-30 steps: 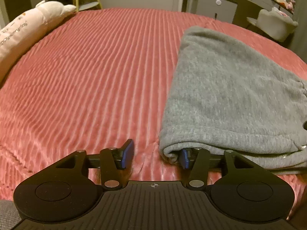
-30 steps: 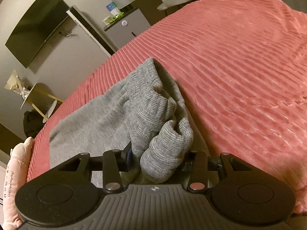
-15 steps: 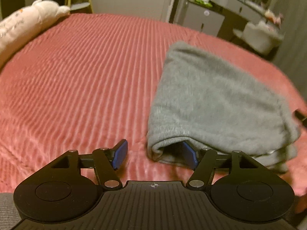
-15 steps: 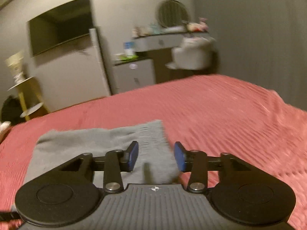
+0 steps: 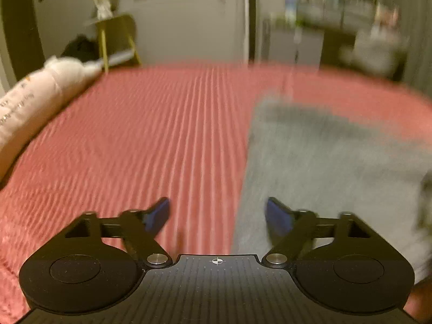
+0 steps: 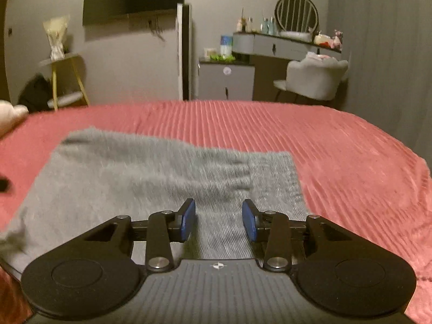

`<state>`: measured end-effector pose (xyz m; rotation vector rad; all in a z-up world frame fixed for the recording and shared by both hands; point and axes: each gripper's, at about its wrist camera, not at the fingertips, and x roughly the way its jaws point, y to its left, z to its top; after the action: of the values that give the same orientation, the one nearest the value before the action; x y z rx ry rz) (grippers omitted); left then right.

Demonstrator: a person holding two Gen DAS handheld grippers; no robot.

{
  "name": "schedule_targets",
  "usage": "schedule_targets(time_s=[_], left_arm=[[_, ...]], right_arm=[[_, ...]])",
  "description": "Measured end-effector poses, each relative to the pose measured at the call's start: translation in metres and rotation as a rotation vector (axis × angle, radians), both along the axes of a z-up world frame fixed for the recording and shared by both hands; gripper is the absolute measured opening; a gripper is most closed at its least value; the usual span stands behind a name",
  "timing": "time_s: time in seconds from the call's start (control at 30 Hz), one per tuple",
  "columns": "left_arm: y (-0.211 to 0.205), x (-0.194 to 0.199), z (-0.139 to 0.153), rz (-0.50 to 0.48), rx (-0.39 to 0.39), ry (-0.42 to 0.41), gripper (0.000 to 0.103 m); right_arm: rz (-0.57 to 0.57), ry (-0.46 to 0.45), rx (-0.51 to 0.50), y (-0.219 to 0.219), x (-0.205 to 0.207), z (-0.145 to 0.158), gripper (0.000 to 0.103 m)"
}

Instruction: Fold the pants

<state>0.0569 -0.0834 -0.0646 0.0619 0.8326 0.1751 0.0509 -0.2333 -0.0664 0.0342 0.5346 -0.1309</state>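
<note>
Folded grey knit pants (image 5: 324,167) lie flat on the pink ribbed bedspread (image 5: 148,140), blurred at the right of the left wrist view. My left gripper (image 5: 217,214) hovers over the pants' left edge; its jaws are opening and nothing is between the blue pads. In the right wrist view the same pants (image 6: 140,178) spread across the middle, ribbed cuffs at their right end. My right gripper (image 6: 218,220) stands above the near edge with its pads apart and nothing gripped.
A pale plush pillow (image 5: 40,100) lies along the bed's left side. Beyond the bed stand a yellow-legged side table (image 6: 64,81), a small grey cabinet (image 6: 226,81), a dressing table (image 6: 286,46) and a grey chair (image 6: 313,81). A dark object (image 6: 4,185) shows at the left edge.
The left gripper drew out from under the pants' fold, lifted back and opened wider. The right gripper let go of the bunched cuffs, rolled level and pulled back; the pants now lie flat.
</note>
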Motion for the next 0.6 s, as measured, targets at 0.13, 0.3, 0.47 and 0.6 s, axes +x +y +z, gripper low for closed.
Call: schedule_targets(time_s=[0.13,0.3,0.47,0.6], left_arm=[[0.008,0.011,0.001,0.025,-0.01,-0.048,0.073],[0.021,0.03,0.001,0.073,-0.033,-0.079,0.062],[0.025,0.057,0.009,0.085,-0.087,-0.106,0.06],[0.008,0.088,0.012,0.031,-0.053,-0.143,0.06]], right_arm=[[0.001,-0.049,0.033,-0.009,0.003,0.008,0.031],[-0.001,-0.055,0.004,-0.005,0.031,0.01,0.023],[0.028,0.006,-0.202,0.01,0.055,-0.032,0.023],[0.024,-0.012,-0.22,0.014,0.057,-0.037,0.023]])
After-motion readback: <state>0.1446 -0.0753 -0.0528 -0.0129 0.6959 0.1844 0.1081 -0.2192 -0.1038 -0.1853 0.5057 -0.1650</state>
